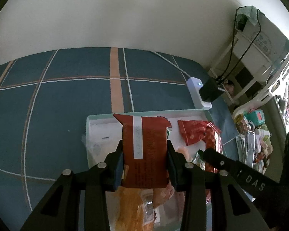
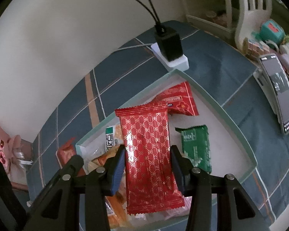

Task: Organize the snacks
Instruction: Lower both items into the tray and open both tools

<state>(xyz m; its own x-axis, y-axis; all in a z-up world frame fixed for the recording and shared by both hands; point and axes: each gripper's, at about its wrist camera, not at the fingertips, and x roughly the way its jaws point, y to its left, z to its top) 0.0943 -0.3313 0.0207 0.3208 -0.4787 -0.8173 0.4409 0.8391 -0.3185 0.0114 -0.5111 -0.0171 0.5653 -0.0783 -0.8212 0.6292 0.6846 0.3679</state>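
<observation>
Blue plaid tablecloth [image 1: 67, 105], white tray [image 2: 239, 134], power strip [image 2: 178, 61], phone [image 2: 279, 88]

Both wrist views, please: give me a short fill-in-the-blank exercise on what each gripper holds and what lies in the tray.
1. The left gripper is shut on a ____ packet with a white date strip.
2. The right gripper grips a red packet patterned in ____.
3. A ____ packet lies in the tray, right of the red one.

Missing words: brown; gold; green

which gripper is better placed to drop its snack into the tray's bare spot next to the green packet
Right. The right gripper holds its red gold-patterned packet beside the green packet in the white tray.
</observation>
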